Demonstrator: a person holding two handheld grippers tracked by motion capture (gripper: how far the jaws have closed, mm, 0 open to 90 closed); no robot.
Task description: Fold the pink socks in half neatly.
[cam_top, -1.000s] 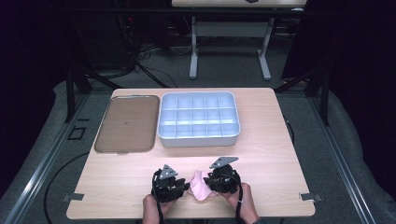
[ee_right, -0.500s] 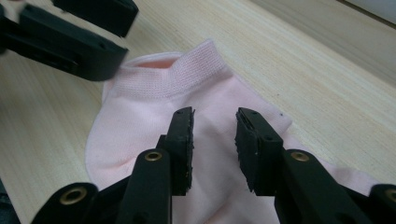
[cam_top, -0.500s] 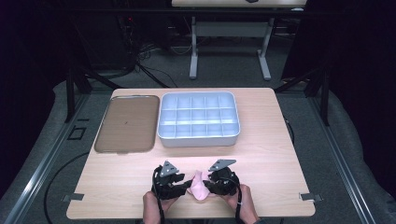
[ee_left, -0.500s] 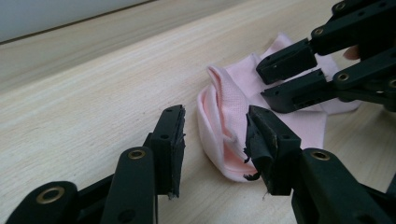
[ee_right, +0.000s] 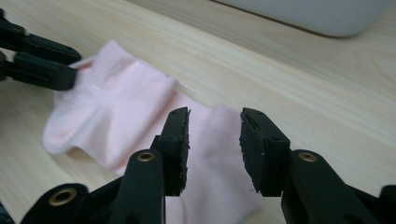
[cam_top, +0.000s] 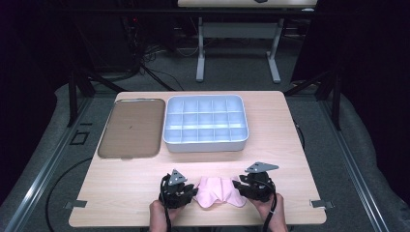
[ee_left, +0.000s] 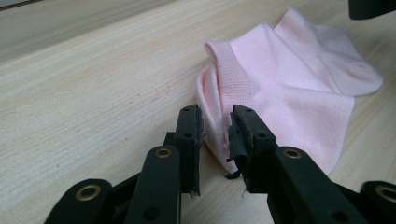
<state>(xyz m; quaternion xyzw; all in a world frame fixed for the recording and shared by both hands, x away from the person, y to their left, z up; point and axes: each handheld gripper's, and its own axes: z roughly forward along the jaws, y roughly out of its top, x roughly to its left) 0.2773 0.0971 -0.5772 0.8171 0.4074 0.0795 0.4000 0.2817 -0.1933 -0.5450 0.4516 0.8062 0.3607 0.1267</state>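
The sock [cam_top: 218, 192] is laid on the table [cam_top: 290, 145] between both jaw pairs; the compartment box [cam_top: 206, 123] is set beyond them.

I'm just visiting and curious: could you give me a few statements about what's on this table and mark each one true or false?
1. A pink sock lies between the left gripper and the right gripper. True.
2. The sock sits inside the white divided tray. False: it lies on the wooden table, nearer the person.
3. A brown flat lid lies left of the tray. True.
4. The tray's compartments hold socks. False: they look empty.
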